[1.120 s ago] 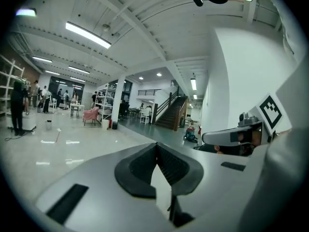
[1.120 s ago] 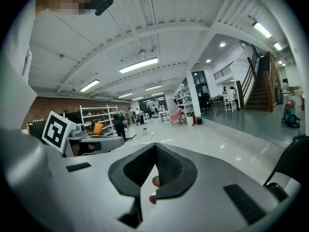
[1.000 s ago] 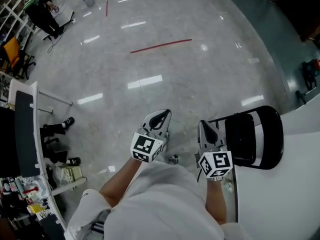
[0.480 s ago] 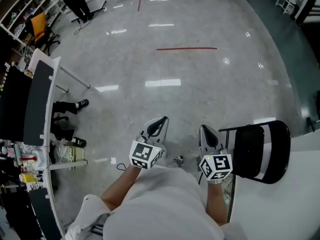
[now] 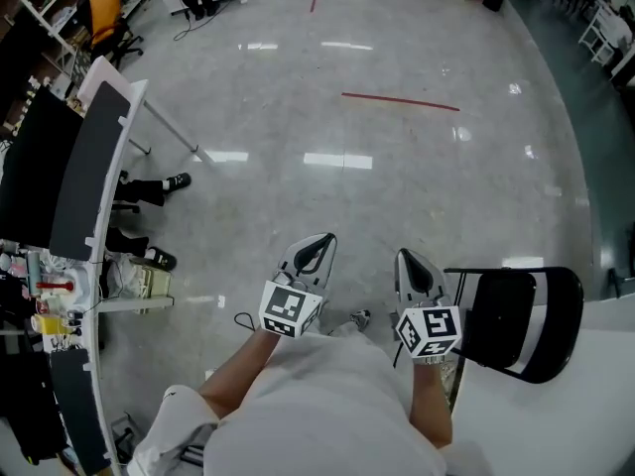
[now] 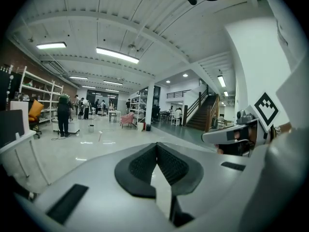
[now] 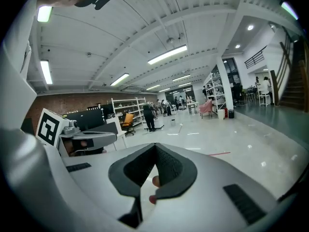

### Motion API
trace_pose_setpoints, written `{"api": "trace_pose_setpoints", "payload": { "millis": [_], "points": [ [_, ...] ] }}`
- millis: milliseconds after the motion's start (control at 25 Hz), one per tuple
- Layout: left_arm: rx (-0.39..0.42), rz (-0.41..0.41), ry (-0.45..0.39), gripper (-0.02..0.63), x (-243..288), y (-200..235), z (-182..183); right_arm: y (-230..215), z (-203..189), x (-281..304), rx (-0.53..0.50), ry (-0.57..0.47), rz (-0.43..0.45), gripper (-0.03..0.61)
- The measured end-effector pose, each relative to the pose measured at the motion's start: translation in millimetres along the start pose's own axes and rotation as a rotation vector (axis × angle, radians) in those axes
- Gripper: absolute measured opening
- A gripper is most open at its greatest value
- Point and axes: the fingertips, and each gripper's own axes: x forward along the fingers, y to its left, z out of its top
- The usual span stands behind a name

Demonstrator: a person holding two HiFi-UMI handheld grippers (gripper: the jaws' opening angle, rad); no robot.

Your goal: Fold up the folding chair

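The black folding chair [image 5: 518,317] with a white stripe across its back stands on the floor at the right of the head view, its seat down. My right gripper [image 5: 406,255] hovers just left of the chair and does not touch it. Its jaws are shut with nothing between them. My left gripper [image 5: 321,237] is held beside it over bare floor, also shut and empty. In the left gripper view the left gripper [image 6: 156,147] points across the hall. The right gripper [image 7: 154,149] points the same way in its own view. The chair appears in neither gripper view.
A white table [image 5: 566,415] fills the lower right, right behind the chair. A white desk with a black panel [image 5: 91,167] runs along the left, a seated person's feet [image 5: 149,191] under it. A red line [image 5: 399,100] marks the glossy floor ahead. An orange chair [image 5: 104,13] stands far left.
The head view has swung round: the folding chair has slid right and down in the picture, and the left desk has come further in. Both grippers stay shut, side by side.
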Motion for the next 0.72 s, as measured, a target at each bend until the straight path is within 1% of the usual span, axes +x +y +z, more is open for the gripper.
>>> {"api": "trace_pose_setpoints", "payload": {
  "millis": [160, 320, 720],
  "points": [
    [-0.017, 0.017, -0.001, 0.012, -23, 41, -6, 37, -2, 27, -0.01, 0.011, 0.005, 0.005],
    [-0.029, 0.011, 0.008, 0.012, -41, 72, -14, 71, -5, 43, -0.014, 0.02, -0.003, 0.005],
    [-0.015, -0.058, -0.025, 0.012, -64, 110, -7, 117, -5, 66, -0.011, 0.002, -0.067, 0.005]
  ]
}}
